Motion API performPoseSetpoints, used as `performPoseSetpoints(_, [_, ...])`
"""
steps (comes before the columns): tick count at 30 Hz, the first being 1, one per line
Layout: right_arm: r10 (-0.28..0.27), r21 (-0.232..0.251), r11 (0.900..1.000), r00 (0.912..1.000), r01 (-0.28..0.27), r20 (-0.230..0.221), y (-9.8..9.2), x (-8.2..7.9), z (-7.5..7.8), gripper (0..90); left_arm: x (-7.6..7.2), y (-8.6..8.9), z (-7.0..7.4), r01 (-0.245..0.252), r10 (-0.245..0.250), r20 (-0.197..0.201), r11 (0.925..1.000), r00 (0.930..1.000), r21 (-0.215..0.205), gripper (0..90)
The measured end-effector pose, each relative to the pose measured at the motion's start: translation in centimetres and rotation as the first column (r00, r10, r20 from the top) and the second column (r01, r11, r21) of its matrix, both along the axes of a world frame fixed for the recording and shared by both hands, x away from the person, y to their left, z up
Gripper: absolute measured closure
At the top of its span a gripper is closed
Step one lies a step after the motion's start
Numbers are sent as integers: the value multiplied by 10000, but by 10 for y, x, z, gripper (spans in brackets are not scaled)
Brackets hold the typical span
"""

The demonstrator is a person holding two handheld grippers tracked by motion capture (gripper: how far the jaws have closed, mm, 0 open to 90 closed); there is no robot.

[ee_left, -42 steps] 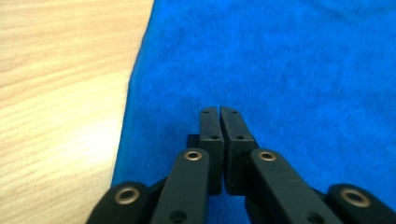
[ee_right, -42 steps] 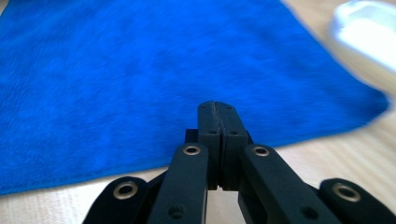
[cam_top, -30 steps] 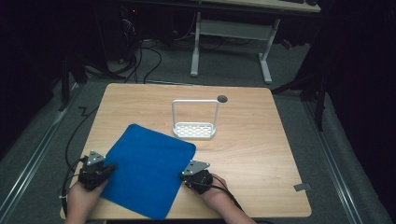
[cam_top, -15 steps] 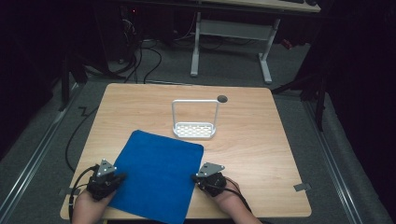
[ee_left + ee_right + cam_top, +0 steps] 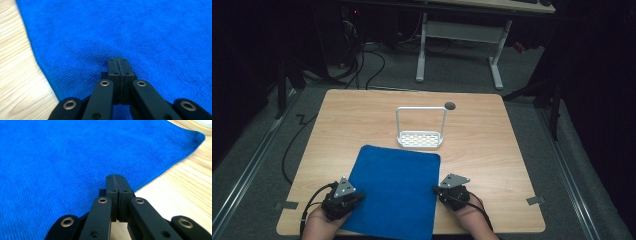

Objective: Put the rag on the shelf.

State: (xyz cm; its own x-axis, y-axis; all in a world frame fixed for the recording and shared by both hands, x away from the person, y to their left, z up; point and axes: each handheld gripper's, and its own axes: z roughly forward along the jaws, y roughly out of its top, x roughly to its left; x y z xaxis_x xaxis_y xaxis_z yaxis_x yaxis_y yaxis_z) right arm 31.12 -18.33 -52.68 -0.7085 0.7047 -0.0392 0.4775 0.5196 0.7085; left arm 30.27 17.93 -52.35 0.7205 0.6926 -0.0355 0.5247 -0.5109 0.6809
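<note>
Two grippers pinched a blue towel (image 5: 394, 192) lying flat on the counter (image 5: 492, 145).
Left gripper (image 5: 356, 198) fingers closed on its left edge, right gripper (image 5: 435, 189) fingers on its right edge; white rack (image 5: 421, 129) behind it.

The cloth (image 5: 150, 37) is a matt blue fabric with a fine looped, towel-like nap, the table (image 5: 492, 150) a smooth pale wood-grain top with a slight sheen, the rack (image 5: 420, 131) white with a perforated base, and both grippers' jaws matt black with brass-coloured rivets.
</note>
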Motion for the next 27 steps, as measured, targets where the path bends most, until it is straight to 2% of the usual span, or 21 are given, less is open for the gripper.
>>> performPoseSetpoints(4, [-174, 17, 9998, 9998, 174, -97, -4, 3, 0, 900, -1, -11, -1, 257, -257, 0, 9995, 9997, -207, 900])
performPoseSetpoints(11, [-401, 68, 9992, 9990, 403, -173, -12, 7, 1, 900, -3, -28, -2, 701, -699, 169, 9974, 9974, -134, 900])
performPoseSetpoints(18, [-925, 61, 9957, 9956, 926, -122, -34, 6, 1, 900, -1, -36, -2, 815, -812, 80, 9962, 9967, -323, 900])
performPoseSetpoints(22, [-1256, 59, 9921, 9920, 1256, -93, -49, 7, 1, 900, -2, -52, -2, 1122, -1120, 68, 9933, 9937, -289, 896])
performPoseSetpoints(27, [-1635, 131, 9864, 9865, 1636, -32, -68, 4, 0, 900, -11, -70, -1, 1736, -1733, 148, 9846, 9848, -230, 889])
